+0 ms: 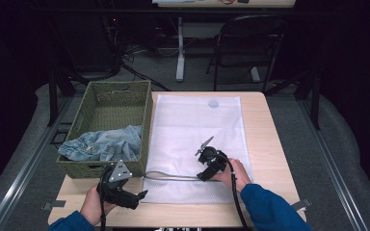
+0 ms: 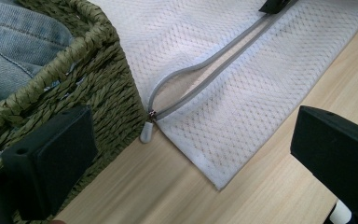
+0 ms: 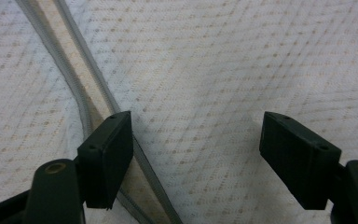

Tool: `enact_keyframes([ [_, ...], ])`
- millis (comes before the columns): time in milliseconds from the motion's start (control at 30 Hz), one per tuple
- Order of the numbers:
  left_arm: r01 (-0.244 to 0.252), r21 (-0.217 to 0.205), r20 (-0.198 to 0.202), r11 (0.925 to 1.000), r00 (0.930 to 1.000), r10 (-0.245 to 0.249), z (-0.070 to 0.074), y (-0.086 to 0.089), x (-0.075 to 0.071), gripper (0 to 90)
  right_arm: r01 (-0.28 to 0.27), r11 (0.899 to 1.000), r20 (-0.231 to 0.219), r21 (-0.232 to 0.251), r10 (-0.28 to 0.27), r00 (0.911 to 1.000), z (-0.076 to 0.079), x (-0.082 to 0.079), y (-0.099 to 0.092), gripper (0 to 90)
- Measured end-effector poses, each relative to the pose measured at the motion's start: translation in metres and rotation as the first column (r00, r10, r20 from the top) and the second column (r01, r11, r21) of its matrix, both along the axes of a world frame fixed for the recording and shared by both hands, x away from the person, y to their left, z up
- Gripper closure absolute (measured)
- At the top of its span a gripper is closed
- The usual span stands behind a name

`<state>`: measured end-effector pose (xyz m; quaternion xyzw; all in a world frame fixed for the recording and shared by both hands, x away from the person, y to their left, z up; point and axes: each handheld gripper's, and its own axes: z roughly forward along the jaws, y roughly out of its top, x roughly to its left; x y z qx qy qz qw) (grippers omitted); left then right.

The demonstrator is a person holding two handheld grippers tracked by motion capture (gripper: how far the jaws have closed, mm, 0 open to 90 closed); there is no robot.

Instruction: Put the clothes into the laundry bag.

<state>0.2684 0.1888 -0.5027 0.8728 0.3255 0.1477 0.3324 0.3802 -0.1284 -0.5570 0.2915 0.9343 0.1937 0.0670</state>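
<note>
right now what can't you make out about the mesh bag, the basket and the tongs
- Mesh bag: inside is unreadable in the high view, the white mesh covers it.
- Zipper pull: whether it is locked is too small to tell in the left gripper view.
- Basket: anything below the denim is hidden by it.
- Right tongs: whether the tips touch the mesh is unclear in the right gripper view.

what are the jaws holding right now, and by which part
Nothing is held. The right gripper stands open over the mesh bag by its open zipper; the left gripper is open above the table.
</note>
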Motion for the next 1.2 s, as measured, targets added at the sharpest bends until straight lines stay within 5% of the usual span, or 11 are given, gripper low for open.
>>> enact_keyframes([
  [233,0.002,0.002,0.002,1.0000,1.0000,-0.002,0.000,0.000,0.000,0.2,-0.032,0.999,-0.014,-0.001,0.032,0.9994,-0.003,0.000,0.002,23.2],
  [467,-0.003,-0.003,0.008,1.0000,1.0000,0.003,-0.001,-0.001,0.000,0.2,-0.022,1.000,-0.004,0.008,0.022,0.9997,-0.001,0.002,-0.002,30.9],
  [867,0.004,0.009,0.004,1.0000,1.0000,-0.004,0.000,0.000,0.001,0.3,0.052,0.998,0.011,0.042,-0.053,0.9986,0.001,0.005,-0.010,54.6],
  [1200,0.003,0.006,0.003,1.0000,1.0000,-0.003,-0.002,-0.001,0.001,0.3,0.088,0.995,0.004,0.040,-0.088,0.9961,0.001,0.007,-0.011,58.0],
])
